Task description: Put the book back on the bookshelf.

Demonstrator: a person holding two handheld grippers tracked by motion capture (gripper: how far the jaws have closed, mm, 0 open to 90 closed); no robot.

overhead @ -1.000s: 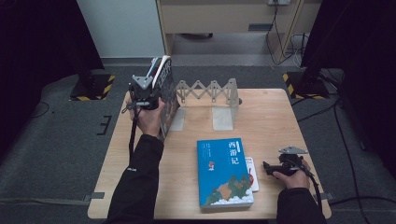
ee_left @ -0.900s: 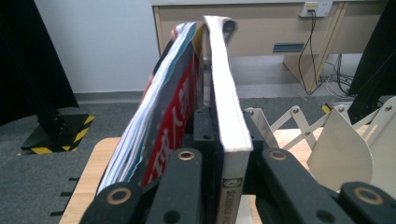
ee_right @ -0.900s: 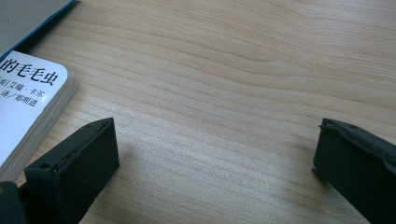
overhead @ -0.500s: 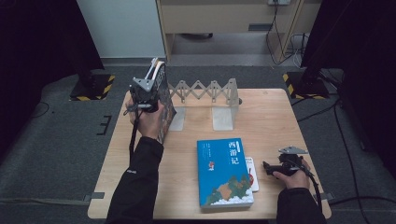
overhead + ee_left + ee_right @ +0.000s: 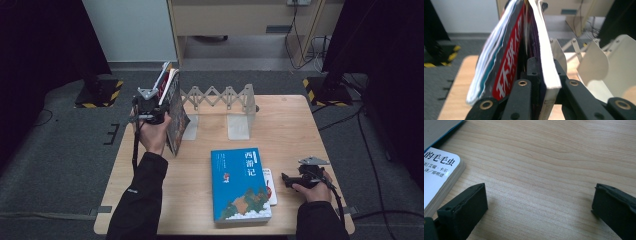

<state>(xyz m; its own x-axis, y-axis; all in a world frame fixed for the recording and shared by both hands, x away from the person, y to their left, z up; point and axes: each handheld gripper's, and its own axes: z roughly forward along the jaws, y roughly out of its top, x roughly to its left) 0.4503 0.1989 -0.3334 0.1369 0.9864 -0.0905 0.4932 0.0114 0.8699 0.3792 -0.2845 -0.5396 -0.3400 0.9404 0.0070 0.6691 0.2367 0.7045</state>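
My left gripper is shut on a small bundle of books, held upright on edge at the left end of the white folding book rack. In the left gripper view the jaws clamp a red and grey softcover and a thicker white-edged book, with the rack's white dividers just to the right. My right gripper rests on the table at the front right, open with nothing between its jaws. A small white book lies beside its left jaw.
A blue-covered book lies flat at the front middle of the wooden table, partly over the small white book. The rack stands along the table's far side. Dark floor and cables surround the table.
The left hand has shifted the held books slightly down and nearer, bringing them more upright beside the rack. The right gripper has not moved.
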